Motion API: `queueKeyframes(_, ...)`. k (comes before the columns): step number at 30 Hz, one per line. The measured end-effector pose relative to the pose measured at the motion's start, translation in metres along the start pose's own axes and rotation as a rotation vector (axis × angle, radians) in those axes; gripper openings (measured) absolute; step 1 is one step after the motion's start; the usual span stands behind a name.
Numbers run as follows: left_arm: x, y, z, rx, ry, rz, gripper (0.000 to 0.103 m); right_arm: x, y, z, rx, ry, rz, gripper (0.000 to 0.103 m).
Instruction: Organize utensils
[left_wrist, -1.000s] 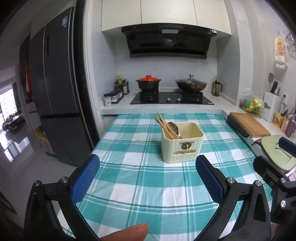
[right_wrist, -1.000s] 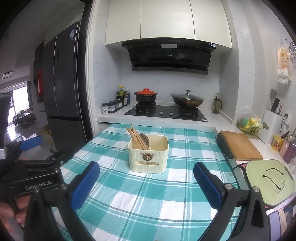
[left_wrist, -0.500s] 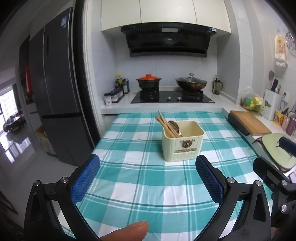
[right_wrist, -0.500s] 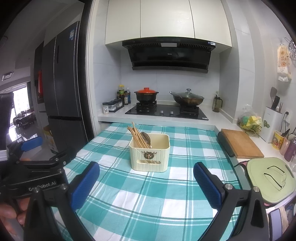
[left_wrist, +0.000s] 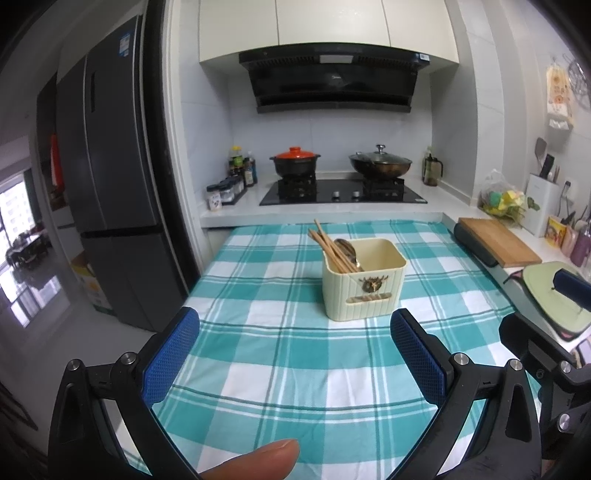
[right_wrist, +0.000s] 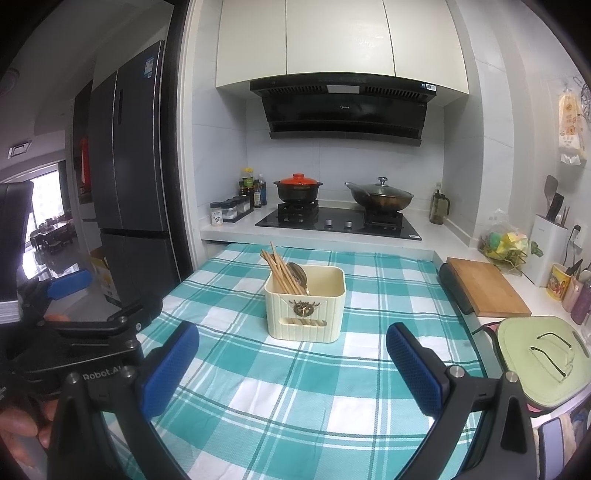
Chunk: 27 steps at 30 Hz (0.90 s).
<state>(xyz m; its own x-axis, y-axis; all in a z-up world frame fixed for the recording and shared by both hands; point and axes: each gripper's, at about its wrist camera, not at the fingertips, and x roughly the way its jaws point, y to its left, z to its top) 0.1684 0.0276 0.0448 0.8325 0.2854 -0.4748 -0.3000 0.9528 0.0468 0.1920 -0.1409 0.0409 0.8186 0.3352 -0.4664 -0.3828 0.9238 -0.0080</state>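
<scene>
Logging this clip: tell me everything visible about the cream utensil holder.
The cream utensil holder is a squarish, ribbed, plastic-looking tub with rounded corners, a gold emblem and a slot on its front. It stands upright on the teal checked tablecloth, holding wooden chopsticks and a metal spoon leaning at its left. Neither gripper touches it.

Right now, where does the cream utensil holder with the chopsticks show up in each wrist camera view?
Left wrist view: the cream utensil holder stands right of centre on the checked tablecloth.
Right wrist view: the holder stands near centre.
Shared landmark: the red-lidded pot on the stove behind it.
</scene>
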Motion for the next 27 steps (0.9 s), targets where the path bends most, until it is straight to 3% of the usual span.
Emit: queueKeyframes(27, 0.0056, 0.0006, -0.0057, 0.007, 0.015, -0.022, 0.103, 0.0018, 0.0027, -0.0008, -0.001, 0.010, 0.002, 0.103)
